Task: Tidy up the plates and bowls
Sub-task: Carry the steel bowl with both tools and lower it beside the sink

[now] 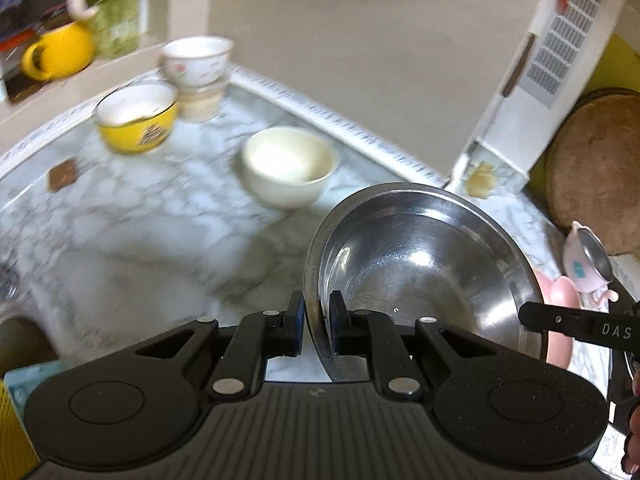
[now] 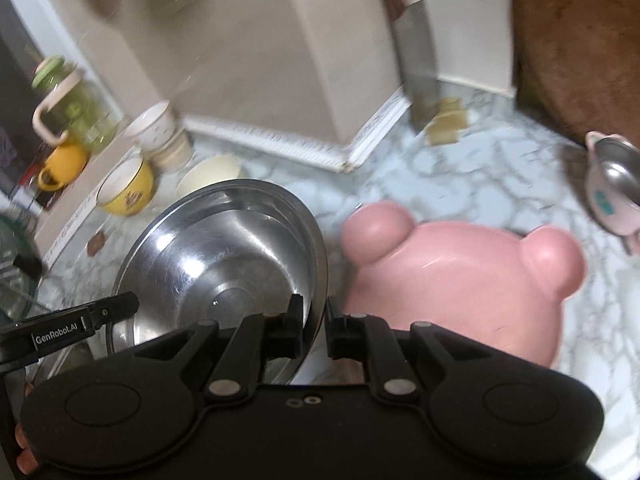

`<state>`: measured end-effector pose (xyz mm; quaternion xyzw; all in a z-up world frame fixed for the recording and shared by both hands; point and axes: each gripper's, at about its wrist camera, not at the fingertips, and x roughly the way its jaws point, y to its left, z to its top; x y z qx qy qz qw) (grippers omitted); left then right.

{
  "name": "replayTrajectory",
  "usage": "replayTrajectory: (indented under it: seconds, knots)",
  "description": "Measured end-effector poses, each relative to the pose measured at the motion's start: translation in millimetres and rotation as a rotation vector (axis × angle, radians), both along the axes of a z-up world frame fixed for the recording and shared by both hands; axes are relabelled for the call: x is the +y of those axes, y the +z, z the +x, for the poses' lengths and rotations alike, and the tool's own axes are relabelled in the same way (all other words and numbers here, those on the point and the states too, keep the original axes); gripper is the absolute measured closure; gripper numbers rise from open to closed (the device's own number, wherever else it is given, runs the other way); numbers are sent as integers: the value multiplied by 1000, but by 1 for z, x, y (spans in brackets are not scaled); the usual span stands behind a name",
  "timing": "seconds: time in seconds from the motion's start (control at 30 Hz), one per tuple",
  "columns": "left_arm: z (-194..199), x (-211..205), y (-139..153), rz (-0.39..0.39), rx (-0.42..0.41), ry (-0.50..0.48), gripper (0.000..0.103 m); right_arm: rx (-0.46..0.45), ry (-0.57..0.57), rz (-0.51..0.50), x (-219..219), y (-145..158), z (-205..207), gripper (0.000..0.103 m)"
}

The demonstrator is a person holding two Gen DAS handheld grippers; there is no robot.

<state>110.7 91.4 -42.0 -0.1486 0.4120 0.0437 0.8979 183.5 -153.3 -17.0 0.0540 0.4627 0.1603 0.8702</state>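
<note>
Both grippers are pinching the steel bowl (image 1: 420, 256) by opposite rims: left gripper (image 1: 316, 320) clamped on one edge, right gripper (image 2: 314, 326) on the other, probably so it stays level. It hangs above the marble counter (image 1: 140, 220), just beside the pink bear-shaped plate (image 2: 460, 288).

My white-and-grey marble-pattern counter (image 1: 120, 240) carries a cream ceramic bowl (image 1: 290, 166) mid-way, a yellow white-lined bowl (image 1: 136, 118) far left beside stacked floral bowls (image 1: 198, 64), and a pink bear-eared plate (image 2: 460, 280) near right.
</note>
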Motion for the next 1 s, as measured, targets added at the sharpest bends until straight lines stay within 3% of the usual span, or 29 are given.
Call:
replayTrajectory:
  seconds: [0.37, 1.0]
  knots:
    - [-34, 30, -36, 43, 54, 52, 91, 63, 84, -55, 49, -41, -18, 91]
    - [-43, 35, -75, 46, 104, 58, 91, 102, 108, -109, 62, -76, -25, 91]
